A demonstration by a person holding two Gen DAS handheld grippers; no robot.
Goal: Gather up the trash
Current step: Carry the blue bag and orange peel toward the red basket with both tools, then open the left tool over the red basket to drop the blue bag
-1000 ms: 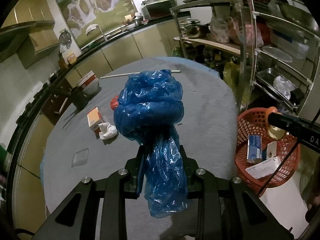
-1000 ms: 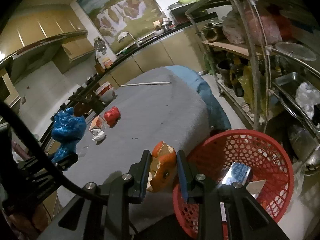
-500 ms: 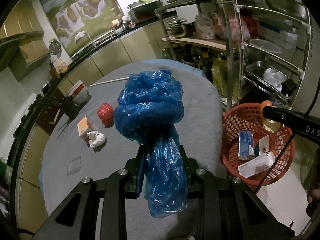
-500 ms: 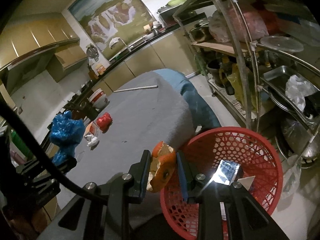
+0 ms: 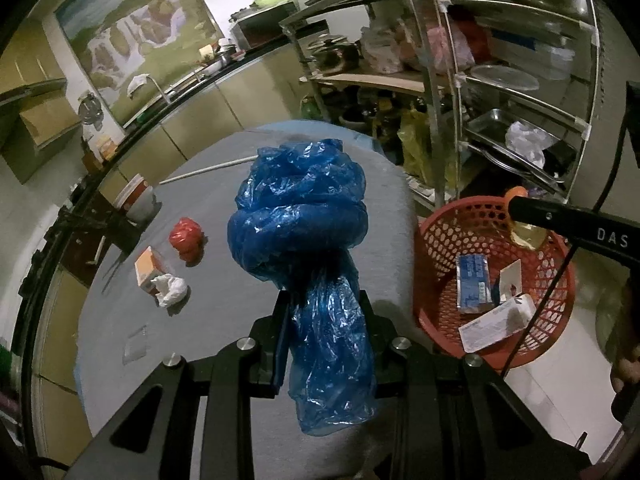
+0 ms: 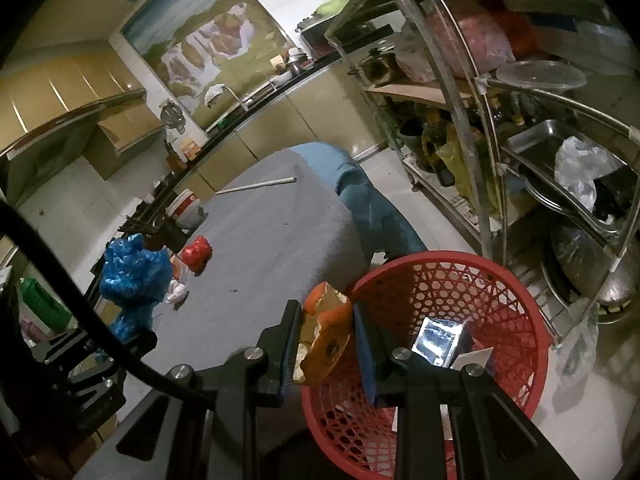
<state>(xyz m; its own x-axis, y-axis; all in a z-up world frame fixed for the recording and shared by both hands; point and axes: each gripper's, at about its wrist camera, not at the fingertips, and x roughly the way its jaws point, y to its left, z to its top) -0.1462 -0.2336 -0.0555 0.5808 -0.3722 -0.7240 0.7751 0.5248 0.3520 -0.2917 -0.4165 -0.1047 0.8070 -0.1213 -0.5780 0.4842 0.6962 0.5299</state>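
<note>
Peel [image 6: 326, 336] in right claw [image 6: 326, 344] beside basket rim [image 6: 516, 280].

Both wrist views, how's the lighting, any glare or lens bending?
Left wrist view: dim, glossy highlights on the blue plastic bag, shelf posts bowed. Right wrist view: equally dim, a bright reflection off the foil packet in the red basket, black corners.

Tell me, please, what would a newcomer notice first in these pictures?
First the crumpled blue bag, clamped in the left gripper above the grey table. Next the orange peel pinched in the right gripper, just over the rim of the red basket, which stands on the floor beside the table and already holds some packets. On the table lie a red wad, a small box and a white tissue.
</note>
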